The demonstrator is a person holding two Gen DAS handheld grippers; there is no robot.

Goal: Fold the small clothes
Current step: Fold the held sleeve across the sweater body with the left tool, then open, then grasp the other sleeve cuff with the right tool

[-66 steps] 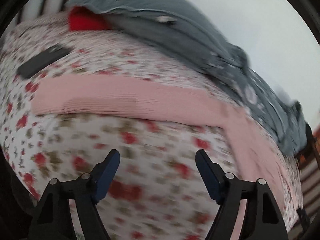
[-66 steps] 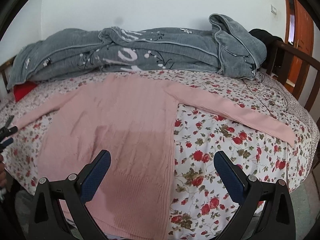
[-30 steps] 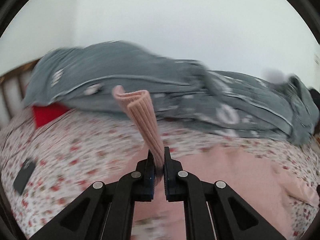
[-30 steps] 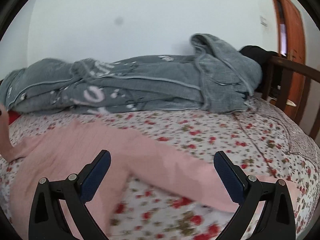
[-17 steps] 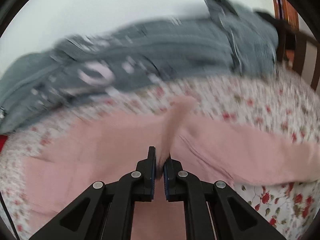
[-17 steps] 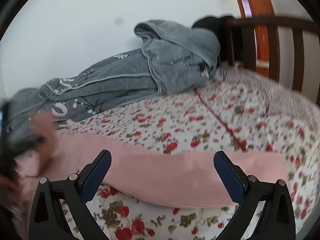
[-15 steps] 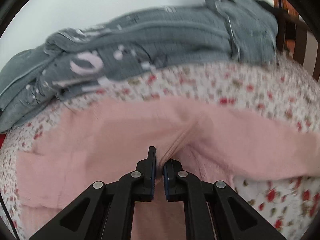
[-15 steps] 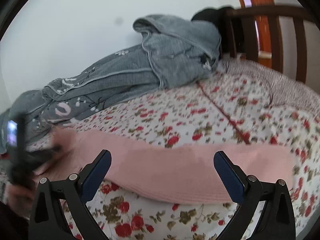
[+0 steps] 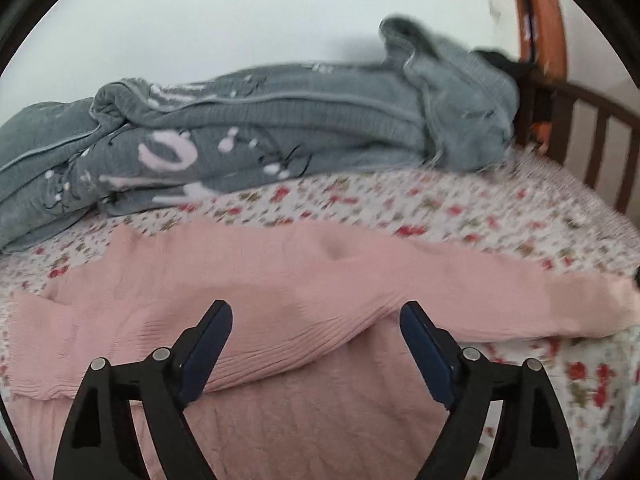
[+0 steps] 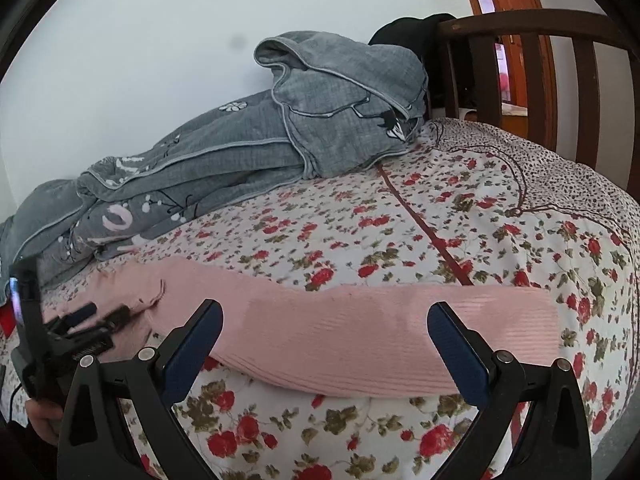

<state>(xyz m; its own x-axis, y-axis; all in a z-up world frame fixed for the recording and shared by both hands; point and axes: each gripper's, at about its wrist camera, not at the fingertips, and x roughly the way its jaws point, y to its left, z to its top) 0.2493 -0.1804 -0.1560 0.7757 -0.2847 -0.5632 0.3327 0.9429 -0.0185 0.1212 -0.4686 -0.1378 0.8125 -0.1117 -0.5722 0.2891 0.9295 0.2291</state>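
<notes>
A pink ribbed sweater (image 9: 280, 280) lies flat on the flowered bedspread (image 9: 460, 208). One sleeve is folded across its body, and that fold runs under my left gripper (image 9: 316, 344). The left jaws are opening and stand wide, with no pad pressing the cloth. In the right wrist view the other sleeve (image 10: 380, 332) stretches out to the right over the bedspread (image 10: 500, 240). My right gripper (image 10: 324, 336) hangs open just above this sleeve, holding nothing. The left gripper (image 10: 102, 314) shows at the far left over the sweater's body, held by a hand (image 10: 40, 416).
A rumpled grey blanket (image 10: 280, 132) lies along the wall behind the sweater, also seen as the grey blanket (image 9: 280, 128) in the left wrist view. A dark wooden bed rail (image 10: 520, 60) and an orange door frame stand at the right. The bed's edge drops off at the lower right.
The left gripper carried the sleeve cuff across the sweater's body, came down, and its jaws opened, letting the sleeve go. The right gripper swung right to above the other sleeve, still open.
</notes>
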